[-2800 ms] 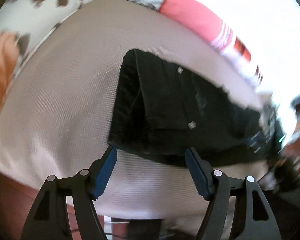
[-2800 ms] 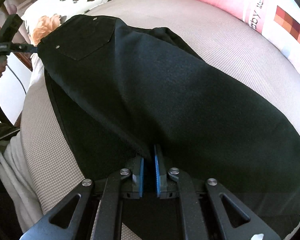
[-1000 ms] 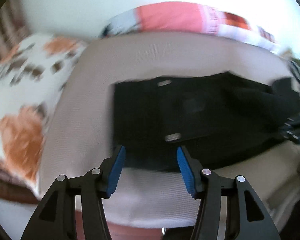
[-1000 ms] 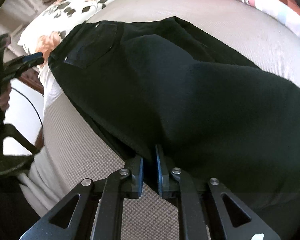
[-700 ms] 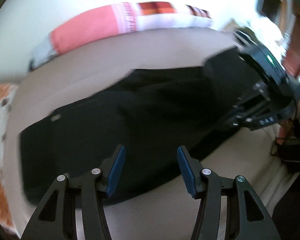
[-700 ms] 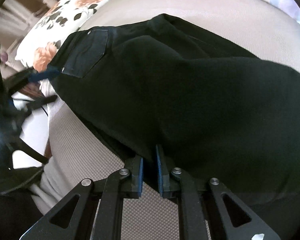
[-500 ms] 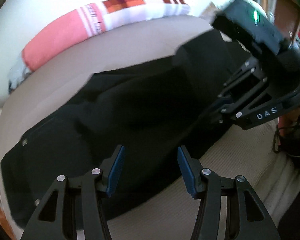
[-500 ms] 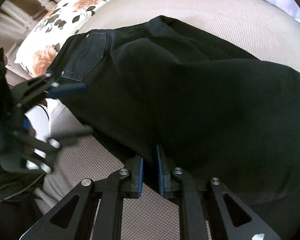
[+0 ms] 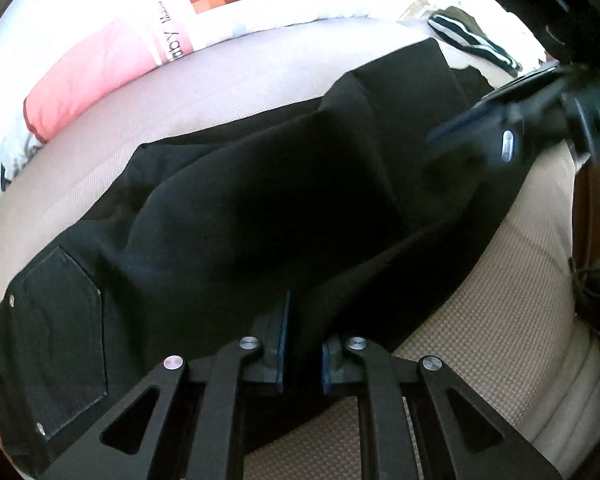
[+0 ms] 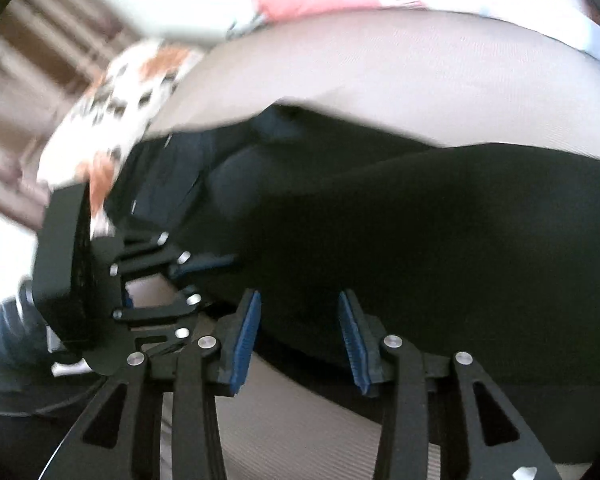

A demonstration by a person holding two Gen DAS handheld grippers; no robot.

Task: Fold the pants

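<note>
Black pants [image 9: 260, 200] lie lengthwise on a beige woven mattress [image 9: 500, 320]. The left gripper [image 9: 302, 344] has pinched its blue pads tight on the pants' near edge; the right gripper [image 10: 298, 336] is opening, its pads apart with cloth between them but unpressed. Beyond the pants sits a pink-and-white pillow [image 9: 112, 60]. Only the right wrist view shows the floral pillow [image 10: 120, 92] by the waistband; only the left shows the back pocket [image 9: 60, 340] and a striped garment [image 9: 472, 40].
</note>
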